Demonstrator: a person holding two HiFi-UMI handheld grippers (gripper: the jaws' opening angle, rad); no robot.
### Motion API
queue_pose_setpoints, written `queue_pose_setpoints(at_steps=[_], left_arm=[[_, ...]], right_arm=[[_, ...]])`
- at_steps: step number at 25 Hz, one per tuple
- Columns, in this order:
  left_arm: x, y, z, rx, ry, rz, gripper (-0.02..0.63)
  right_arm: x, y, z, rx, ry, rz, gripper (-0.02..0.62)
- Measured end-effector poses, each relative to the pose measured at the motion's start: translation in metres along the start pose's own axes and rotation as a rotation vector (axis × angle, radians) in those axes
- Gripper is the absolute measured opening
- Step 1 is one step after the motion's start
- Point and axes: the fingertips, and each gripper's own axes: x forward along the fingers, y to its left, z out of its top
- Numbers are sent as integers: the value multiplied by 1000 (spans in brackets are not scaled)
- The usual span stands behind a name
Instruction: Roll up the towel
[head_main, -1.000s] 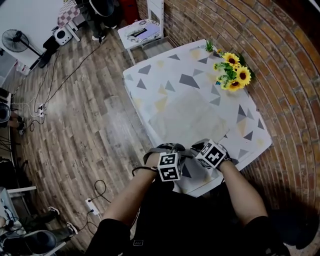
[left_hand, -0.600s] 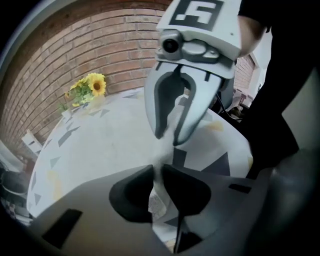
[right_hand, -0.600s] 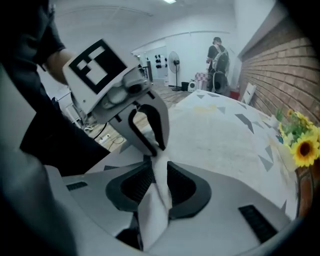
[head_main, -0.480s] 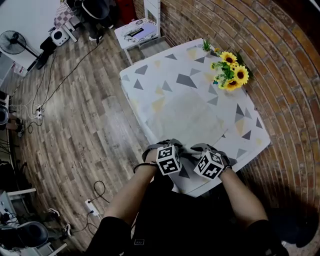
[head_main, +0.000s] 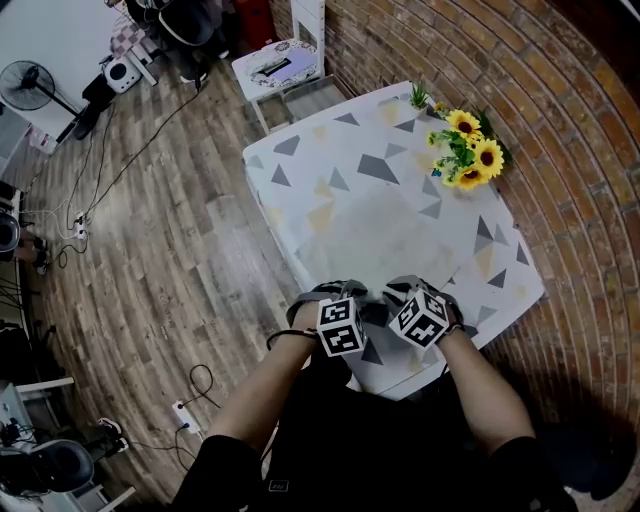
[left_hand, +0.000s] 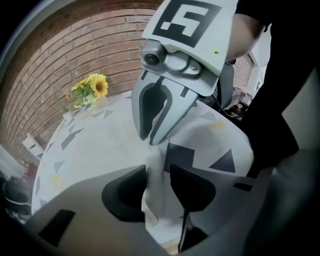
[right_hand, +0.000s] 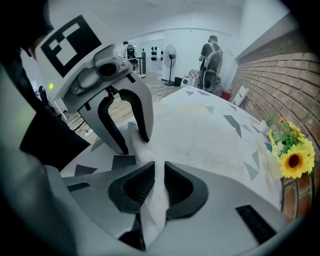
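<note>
The counter (head_main: 300, 160), covered with a white cloth printed with grey and yellow triangles, stands against a brick wall (head_main: 570, 110) on a wooden floor (head_main: 170, 250). The towel (head_main: 385, 235) lies flat across the middle of the counter; its near edge is gathered into a raised ridge at the counter's near side. Both tools work side by side on this ridge, close together and pointing steeply down. The left tool (left_hand: 158, 180) has just been opening: its jaws stand apart, and the towel ridge runs loosely through the gap between them. The right tool (right_hand: 156, 187) has just been closing: its jaws stand nearly together and pinch a fold of the towel between the ribbed pads. Each tool carries a marker cube (head_main: 338, 327) with black-and-white square patterns on its faces. A bunch of sunflowers (head_main: 470, 150) stands at the far corner of the counter, well apart from the towel. A pedestal fan (head_main: 25, 80) stands on the floor at the room's far left.
</note>
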Motion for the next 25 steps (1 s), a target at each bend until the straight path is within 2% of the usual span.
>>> queue_pose_setpoints(at_steps=[5, 8, 10, 13, 16, 20, 22, 25], left_arm=[[3, 18, -4, -29, 3, 16, 151], [-1, 27, -2, -46, -14, 6, 149], [-3, 34, 0, -51, -20, 9, 149], [-5, 48, 1, -54, -26, 39, 149], [-12, 57, 4, -55, -44, 66, 149], [-18, 50, 11, -20, -67, 33, 150], [-15, 44, 12, 15, -53, 11, 152], [-6, 47, 8, 56, -15, 22, 152]], right_arm=[[-7, -15, 12, 28, -37, -43, 78], [-16, -11, 18, -17, -64, -51, 92], [-18, -2, 20, -55, -69, -28, 107], [-10, 6, 14, -79, -28, -4, 152], [1, -4, 7, -77, 19, -37, 146], [7, -24, 9, -39, 17, -71, 122], [8, -33, 12, -18, 11, -80, 114], [8, -46, 18, 14, 3, -102, 109]])
